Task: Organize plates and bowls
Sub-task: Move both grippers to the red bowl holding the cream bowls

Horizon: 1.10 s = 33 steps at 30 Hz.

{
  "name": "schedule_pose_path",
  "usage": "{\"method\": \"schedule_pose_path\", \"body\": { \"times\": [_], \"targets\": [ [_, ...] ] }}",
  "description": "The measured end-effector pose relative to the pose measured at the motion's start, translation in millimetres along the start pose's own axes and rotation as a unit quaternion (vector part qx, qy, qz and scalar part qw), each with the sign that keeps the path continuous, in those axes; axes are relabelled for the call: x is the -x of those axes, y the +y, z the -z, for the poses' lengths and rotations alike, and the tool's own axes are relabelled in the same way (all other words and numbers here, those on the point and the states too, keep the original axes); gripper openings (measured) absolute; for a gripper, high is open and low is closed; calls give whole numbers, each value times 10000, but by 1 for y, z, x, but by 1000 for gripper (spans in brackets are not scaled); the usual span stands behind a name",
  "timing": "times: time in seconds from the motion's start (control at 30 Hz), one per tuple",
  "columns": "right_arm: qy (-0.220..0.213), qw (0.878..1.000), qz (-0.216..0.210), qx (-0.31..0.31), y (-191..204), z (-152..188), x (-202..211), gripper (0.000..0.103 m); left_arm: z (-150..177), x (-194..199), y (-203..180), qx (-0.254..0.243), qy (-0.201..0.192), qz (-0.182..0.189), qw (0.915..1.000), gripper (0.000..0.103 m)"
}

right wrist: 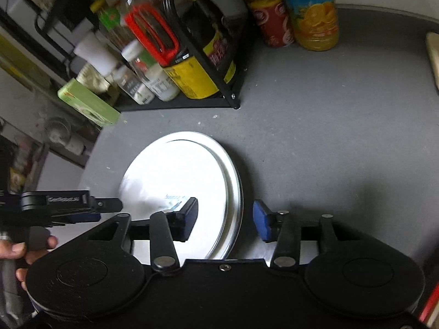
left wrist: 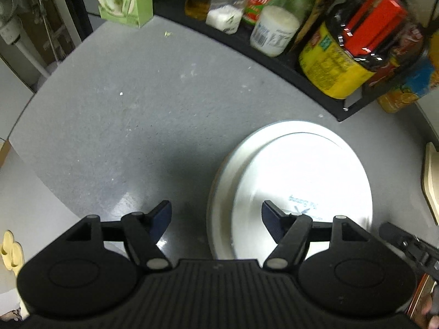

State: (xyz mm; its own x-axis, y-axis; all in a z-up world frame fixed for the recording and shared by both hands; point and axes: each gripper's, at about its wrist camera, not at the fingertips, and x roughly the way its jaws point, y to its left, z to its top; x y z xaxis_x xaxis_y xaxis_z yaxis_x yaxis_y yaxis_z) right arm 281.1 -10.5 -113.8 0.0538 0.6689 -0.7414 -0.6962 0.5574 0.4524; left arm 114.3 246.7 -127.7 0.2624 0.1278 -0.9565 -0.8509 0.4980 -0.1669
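A stack of white plates point(left wrist: 301, 170) lies bottom up on the grey counter point(left wrist: 123, 115), with a printed mark on the top plate's base. My left gripper point(left wrist: 216, 213) hangs open over the stack's left rim, one finger above the plate and the other above bare counter, holding nothing. In the right wrist view the same plates point(right wrist: 178, 170) sit at centre. My right gripper point(right wrist: 225, 213) is open and straddles their right rim, with its pads clear of it. The left gripper point(right wrist: 82, 203) and the hand holding it point(right wrist: 16, 249) show at the left edge.
A black rack point(left wrist: 274, 54) with bottles and jars lines the back of the counter, and a green box point(left wrist: 123, 0) stands at its left end. Two snack cans point(right wrist: 296, 13) stand behind the rack's corner. A pale board point(right wrist: 433, 54) lies at the right edge.
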Motion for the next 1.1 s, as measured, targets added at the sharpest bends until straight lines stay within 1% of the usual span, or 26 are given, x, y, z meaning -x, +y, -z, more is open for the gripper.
{"method": "schedule_pose_path", "body": {
  "times": [0.03,0.07,0.1,0.13,0.23,0.33,0.4,0.47,0.5,0.57,0.67,0.83,0.93,1.1],
  "targets": [
    [-99,9999,-61,-13,-1,4,10,58,2,6,-1,17,-20,-28,10000,71],
    [-169,9998,-86,-22,-1,7,16,65,5,12,-5,44,-67,-9,10000,71],
    [-248,9996,-107,-26,-2,11,25,69,8,18,-8,36,-138,65,9999,71],
    [-295,9995,-112,-17,-2,14,31,70,11,22,-14,-15,-194,123,9997,71],
    [-473,9988,-97,11,-8,23,51,78,20,33,-31,-230,-296,122,9992,71],
    [-635,9980,-48,-27,-16,31,69,83,32,44,-48,-347,-385,195,9985,71],
    [-732,9973,-21,-65,-22,37,81,91,40,50,-60,-452,-425,270,9977,72],
    [-867,9962,28,-79,-28,43,94,94,49,57,-76,-731,-530,382,9952,78],
    [-922,9957,62,-109,-31,46,98,98,54,60,-83,-844,-595,388,9939,79],
    [-1059,9940,165,-193,-39,54,110,102,63,66,-97,-1026,-697,499,9910,82],
    [-1180,9921,267,-334,-51,64,125,102,76,69,-118,-1228,-649,684,9879,84],
    [-1379,9880,438,-542,-71,84,150,103,98,69,-149,-1526,-634,824,9828,86],
    [-1528,9842,553,-705,-82,96,165,103,113,71,-169,-1796,-649,898,9775,90],
    [-1755,9767,765,-969,-98,113,184,103,128,71,-199,-2174,-613,1086,9681,90]
  ]
}}
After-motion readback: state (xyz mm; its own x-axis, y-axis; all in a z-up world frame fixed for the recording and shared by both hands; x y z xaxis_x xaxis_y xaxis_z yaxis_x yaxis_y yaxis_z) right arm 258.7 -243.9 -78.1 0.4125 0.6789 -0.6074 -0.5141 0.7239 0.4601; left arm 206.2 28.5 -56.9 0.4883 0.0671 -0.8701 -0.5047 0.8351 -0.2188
